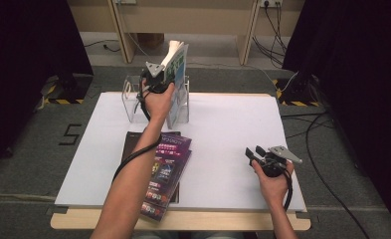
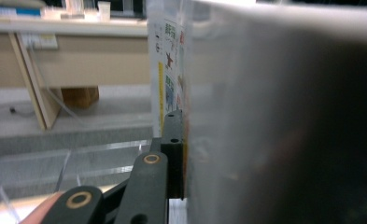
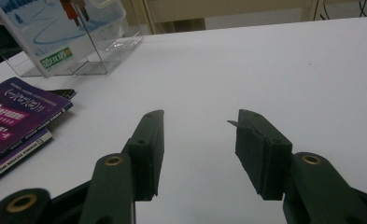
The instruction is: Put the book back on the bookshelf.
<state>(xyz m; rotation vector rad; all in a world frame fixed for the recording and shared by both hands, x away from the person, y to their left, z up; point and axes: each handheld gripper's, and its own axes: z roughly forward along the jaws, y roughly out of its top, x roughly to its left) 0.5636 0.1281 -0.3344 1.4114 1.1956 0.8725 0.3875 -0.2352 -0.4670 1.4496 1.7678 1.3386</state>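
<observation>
One book (image 1: 177,60) is clamped in my left gripper (image 1: 159,74) above the clear holder (image 1: 133,97); next, lower it in. Right gripper (image 1: 255,152) idles open.

Recording lab or studio. White tabletop (image 1: 233,129) on a wooden board, centre. Black curtains (image 1: 29,55) at 9 and 3 o'clock. Grey carpet; hazard-striped stand feet (image 1: 58,99) at 10 and 2. Cables (image 1: 275,30) and wall socket (image 1: 271,3) at 1; wooden bench legs (image 1: 117,30) at 12.

The left gripper (image 2: 172,154) view's right half is a blurred booklet (image 2: 284,116), hiding one of the jaws.
</observation>
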